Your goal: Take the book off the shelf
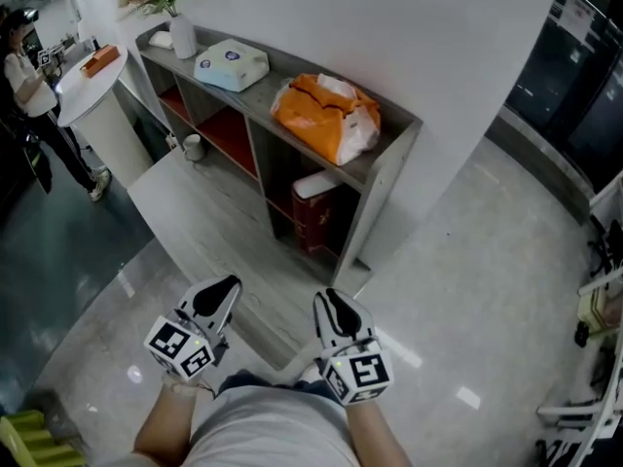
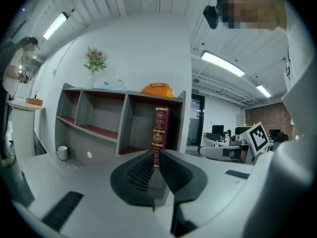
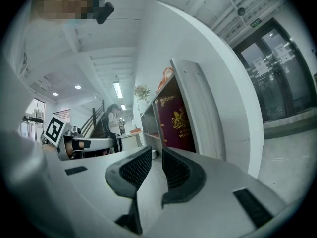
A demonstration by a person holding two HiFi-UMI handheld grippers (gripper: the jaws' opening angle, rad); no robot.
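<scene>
A dark red book [image 1: 313,217] with gold print stands upright in the right-hand compartment of the grey shelf unit [image 1: 391,168]. The left gripper view has the book's spine [image 2: 160,128] straight ahead; in the right gripper view its cover [image 3: 176,123] shows beside the shelf's end wall. Both grippers hang low over the floor, well short of the shelf. My left gripper [image 1: 222,290] [image 2: 155,163] is shut and holds nothing. My right gripper [image 1: 331,305] [image 3: 157,157] shows a narrow gap between its pads, with nothing in it.
On the shelf top lie an orange bag [image 1: 326,115], a pale blue box [image 1: 232,64] and a vase of flowers [image 1: 182,35]. A white mug [image 1: 193,147] sits by the shelf's foot. A person [image 1: 24,76] stands at a round white table [image 1: 88,81] far left. Metal racks [image 1: 599,290] stand right.
</scene>
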